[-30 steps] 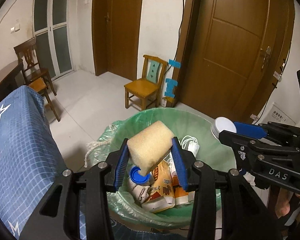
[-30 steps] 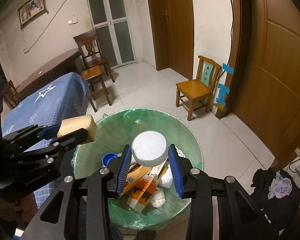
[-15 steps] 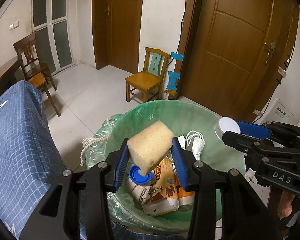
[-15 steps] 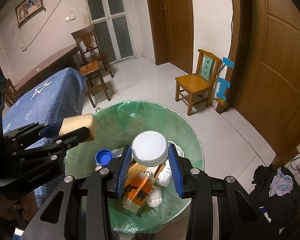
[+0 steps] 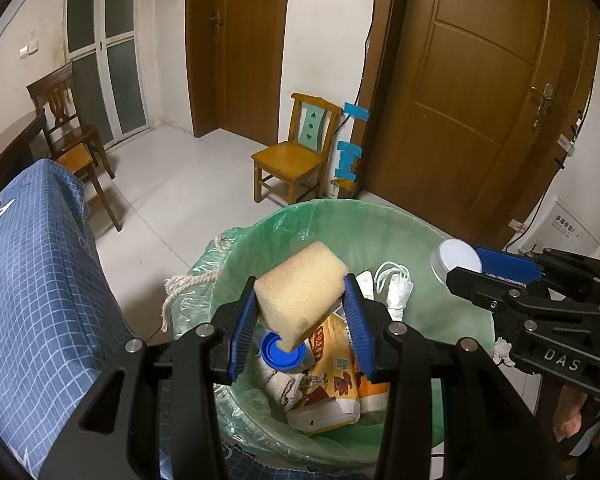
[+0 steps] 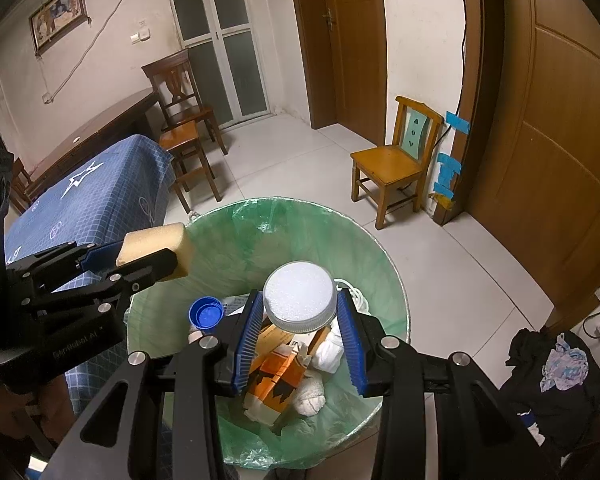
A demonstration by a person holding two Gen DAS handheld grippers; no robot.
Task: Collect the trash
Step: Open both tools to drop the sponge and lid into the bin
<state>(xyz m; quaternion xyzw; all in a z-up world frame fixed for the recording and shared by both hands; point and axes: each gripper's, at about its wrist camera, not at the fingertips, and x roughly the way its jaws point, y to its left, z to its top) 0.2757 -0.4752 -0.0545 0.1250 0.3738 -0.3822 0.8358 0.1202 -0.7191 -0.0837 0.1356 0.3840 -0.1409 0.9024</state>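
Both grippers have drifted slightly across the bin over the last second, with the view of the rubbish below shifting a little, while each keeps its load. The left gripper (image 5: 300,312) is clenched on a yellow sponge (image 5: 300,290), tilted between its blue pads and held above the bin's near left side. The right gripper (image 6: 298,338) grasps a white jar lid (image 6: 299,295) over the middle of the bin. Below them stands the trash bin (image 6: 396,280), lined with a green bag and holding a blue bottle cap (image 6: 206,312), an orange snack packet (image 5: 334,376), a white cable (image 5: 394,280) and crumpled tissue (image 6: 309,396). A blue star-print cloth (image 5: 32,288) lies left of the bin, and a small wooden chair (image 6: 396,164) stands far right by the door.
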